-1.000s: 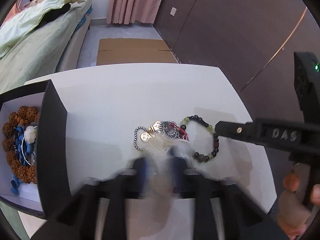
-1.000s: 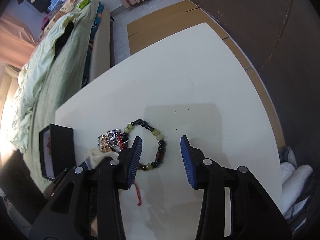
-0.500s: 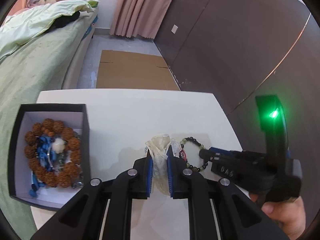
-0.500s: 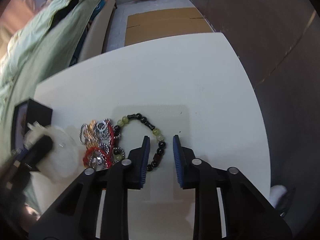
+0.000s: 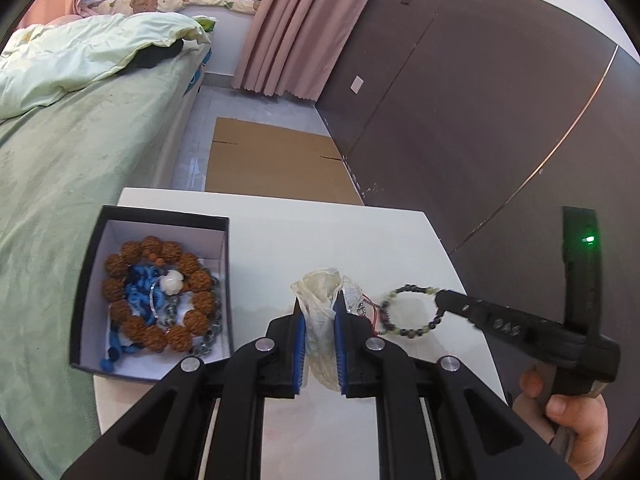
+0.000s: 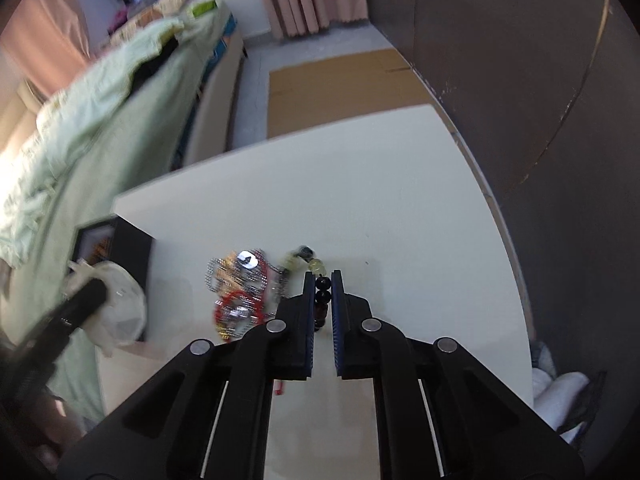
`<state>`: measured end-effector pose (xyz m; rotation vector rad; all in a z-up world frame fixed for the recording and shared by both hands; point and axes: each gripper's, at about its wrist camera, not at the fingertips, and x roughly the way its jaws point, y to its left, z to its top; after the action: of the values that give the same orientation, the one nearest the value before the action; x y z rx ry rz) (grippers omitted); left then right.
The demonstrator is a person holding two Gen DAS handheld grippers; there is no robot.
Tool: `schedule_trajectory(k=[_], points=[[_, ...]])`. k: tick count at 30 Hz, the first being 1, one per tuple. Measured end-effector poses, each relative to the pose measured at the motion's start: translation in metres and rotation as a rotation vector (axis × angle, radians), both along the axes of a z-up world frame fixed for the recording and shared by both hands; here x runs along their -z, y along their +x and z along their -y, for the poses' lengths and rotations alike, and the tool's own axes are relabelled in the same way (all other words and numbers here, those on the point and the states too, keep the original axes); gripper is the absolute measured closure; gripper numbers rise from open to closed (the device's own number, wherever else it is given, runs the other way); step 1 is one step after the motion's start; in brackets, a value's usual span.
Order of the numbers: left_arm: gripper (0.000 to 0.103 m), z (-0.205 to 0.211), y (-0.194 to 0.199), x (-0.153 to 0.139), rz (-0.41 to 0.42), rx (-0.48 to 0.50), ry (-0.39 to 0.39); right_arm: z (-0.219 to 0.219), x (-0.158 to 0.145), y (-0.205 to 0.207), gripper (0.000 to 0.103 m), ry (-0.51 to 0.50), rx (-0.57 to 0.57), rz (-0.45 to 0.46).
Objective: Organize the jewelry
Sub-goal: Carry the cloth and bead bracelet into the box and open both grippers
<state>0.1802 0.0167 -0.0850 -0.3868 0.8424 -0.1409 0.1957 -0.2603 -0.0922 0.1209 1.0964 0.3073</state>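
In the left wrist view my left gripper (image 5: 318, 304) is shut on a crumpled translucent white pouch (image 5: 320, 280), held above the white table (image 5: 280, 232). To its right, my right gripper (image 5: 440, 300) is shut on a bracelet of dark and pale green beads (image 5: 408, 290), which hangs as a loop from its tips. In the right wrist view the bracelet's dark beads (image 6: 323, 296) sit pinched between the pads of the right gripper (image 6: 321, 276). A tangle of silver and red chains (image 6: 240, 292) lies on the table just left of it.
An open black box (image 5: 92, 264) at the table's left edge holds a brown seed-bead bracelet (image 5: 192, 264) and blue cord. A bed with green bedding (image 5: 80, 140) runs along the left. Flat cardboard (image 5: 272, 168) lies on the floor beyond. A dark wall panel (image 5: 480, 120) stands right.
My right gripper's jaws closed onto the bead bracelet and lifted it from the table. The left gripper rose and drew back with the pouch, bringing the whole black box into view.
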Motion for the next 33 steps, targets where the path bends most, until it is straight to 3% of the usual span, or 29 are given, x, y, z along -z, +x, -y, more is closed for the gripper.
schedule_trajectory(k=[11, 22, 23, 24, 26, 33], points=[[0.092, -0.024, -0.021, -0.02, 0.048, -0.037, -0.016, -0.022, -0.035, -0.018, 0.094, 0.142, -0.01, 0.086], [0.092, -0.076, -0.028, -0.025, 0.048, -0.138, -0.062, -0.074, -0.047, -0.035, 0.094, 0.262, -0.121, 0.122], [0.083, -0.078, -0.027, -0.025, 0.04, -0.143, -0.059, -0.08, -0.048, -0.036, 0.094, 0.274, -0.131, 0.125], [0.056, -0.08, -0.026, -0.024, 0.03, -0.148, -0.057, -0.081, -0.048, -0.037, 0.094, 0.283, -0.139, 0.125], [0.03, -0.087, -0.029, -0.026, 0.044, -0.19, -0.057, -0.088, -0.049, -0.039, 0.094, 0.308, -0.154, 0.124], [0.03, -0.102, -0.036, -0.034, 0.067, -0.229, -0.069, -0.106, -0.057, -0.043, 0.094, 0.427, -0.195, 0.133]])
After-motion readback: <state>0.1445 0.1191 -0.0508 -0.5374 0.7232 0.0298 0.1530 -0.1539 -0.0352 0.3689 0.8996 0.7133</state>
